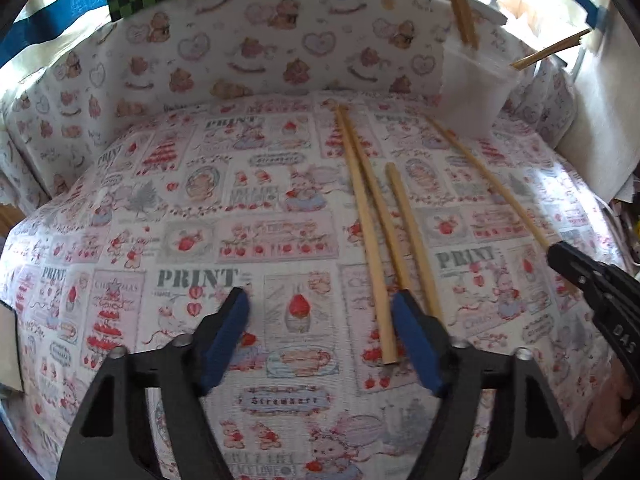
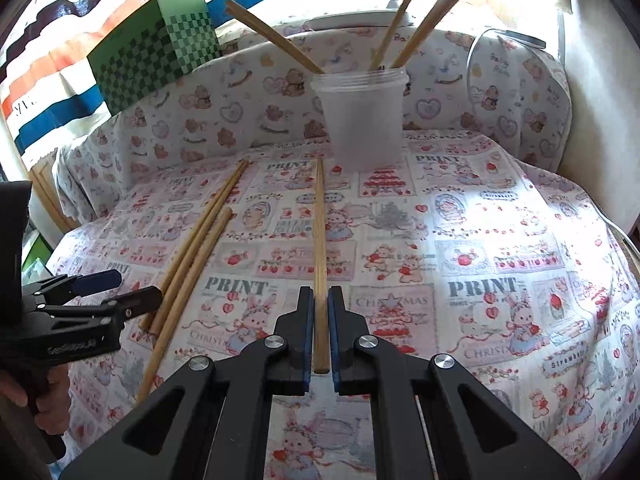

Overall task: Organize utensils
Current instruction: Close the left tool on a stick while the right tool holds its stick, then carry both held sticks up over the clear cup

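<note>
Three loose wooden chopsticks lie side by side on the patterned cloth; they also show at left in the right wrist view. My left gripper is open, its right finger beside them. My right gripper is shut on a fourth chopstick that points toward a clear plastic cup; this chopstick also shows in the left wrist view. The cup holds several upright chopsticks.
A green checkered box stands at the back left on the raised cloth edge. The bear-print cloth wall rings the back of the table. A white cable runs along the right edge.
</note>
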